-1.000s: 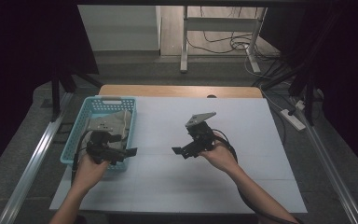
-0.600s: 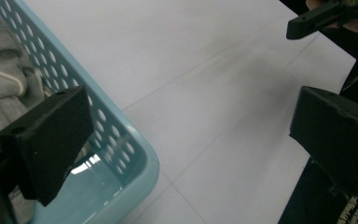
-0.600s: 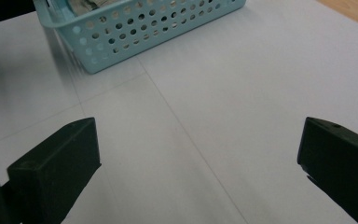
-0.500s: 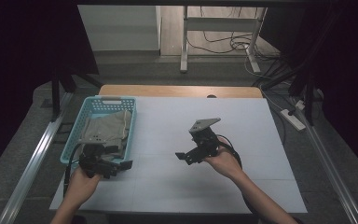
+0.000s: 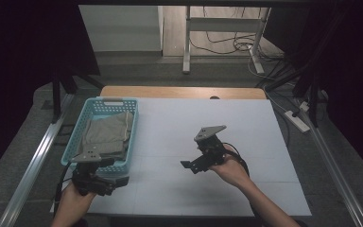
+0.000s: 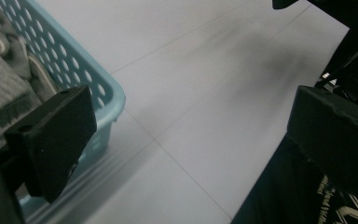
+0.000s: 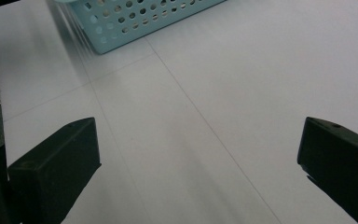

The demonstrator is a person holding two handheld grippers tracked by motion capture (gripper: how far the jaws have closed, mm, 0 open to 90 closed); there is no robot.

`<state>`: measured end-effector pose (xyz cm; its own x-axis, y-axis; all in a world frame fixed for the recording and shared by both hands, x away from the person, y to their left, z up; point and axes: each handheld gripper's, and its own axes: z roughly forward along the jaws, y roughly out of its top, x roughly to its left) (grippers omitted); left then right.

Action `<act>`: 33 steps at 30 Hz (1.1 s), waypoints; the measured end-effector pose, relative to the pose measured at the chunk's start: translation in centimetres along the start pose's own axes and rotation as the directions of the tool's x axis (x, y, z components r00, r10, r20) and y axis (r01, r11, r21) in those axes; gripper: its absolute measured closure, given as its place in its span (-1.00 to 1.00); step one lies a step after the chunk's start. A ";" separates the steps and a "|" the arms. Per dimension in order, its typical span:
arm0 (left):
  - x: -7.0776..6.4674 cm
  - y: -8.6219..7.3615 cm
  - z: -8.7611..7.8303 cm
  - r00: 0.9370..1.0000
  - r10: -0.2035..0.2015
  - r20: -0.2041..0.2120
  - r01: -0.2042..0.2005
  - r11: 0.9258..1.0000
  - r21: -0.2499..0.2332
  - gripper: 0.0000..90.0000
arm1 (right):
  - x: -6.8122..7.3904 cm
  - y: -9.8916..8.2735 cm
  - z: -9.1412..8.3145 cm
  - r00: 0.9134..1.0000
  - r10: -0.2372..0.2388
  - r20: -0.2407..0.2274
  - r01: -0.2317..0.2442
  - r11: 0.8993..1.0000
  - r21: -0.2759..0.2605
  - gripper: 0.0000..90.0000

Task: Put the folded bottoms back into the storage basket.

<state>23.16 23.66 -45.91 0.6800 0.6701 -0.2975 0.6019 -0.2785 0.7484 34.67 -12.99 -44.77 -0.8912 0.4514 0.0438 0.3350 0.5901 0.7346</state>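
evidently the grey folded cloth (image 5: pixel 105 134) has been laid flat inside the light blue perforated basket (image 5: pixel 75 142), which is set on the left part of the white table (image 5: pixel 246 118), so the cloth is contained and kept off the bare surface. the left gripper (image 5: pixel 105 182) is held just at the basket's near end, close to the table's front edge, with its jaws spread wide and nothing between them; in the left gripper view one jaw is seen just in front of the basket's corner (image 6: pixel 103 100) and the cloth (image 6: pixel 2 74) is seen past the rim. the left hand (image 5: pixel 73 201) is kept low, the forearm coming in from the bottom. the right gripper (image 5: pixel 194 165) is held above open table right of the basket, well apart from it, jaws likewise wide and empty, pointed leftward toward the basket (image 7: pixel 135 16). the right hand (image 5: pixel 231 168) is wrapped round its grip, wrist angled inward.
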 end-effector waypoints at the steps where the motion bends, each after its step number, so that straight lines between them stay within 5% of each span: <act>1: -0.1 -0.2 -0.2 1.000 -0.006 0.001 0.006 1.000 -0.004 -0.96 | 0.1 -0.1 -0.1 1.000 0.001 0.002 -0.001 1.000 0.004 -1.00; 22: -0.6 -4.6 -3.4 0.996 -0.071 -0.059 0.067 0.995 -0.072 -1.00 | 0.8 -0.9 -0.8 1.000 0.018 -0.015 -0.018 1.000 0.008 -1.00; 33: -0.7 -4.5 -3.1 0.993 -0.068 -0.095 0.066 0.997 -0.028 -1.00 | 1.1 -1.6 -2.3 0.999 0.032 -0.015 -0.033 0.999 -0.011 -1.00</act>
<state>18.67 26.57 -47.25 0.5946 0.7498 -0.2903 0.6334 -0.2144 0.7435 32.45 -15.04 -44.35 -0.8843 0.4605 0.0774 0.3604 0.5677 0.7402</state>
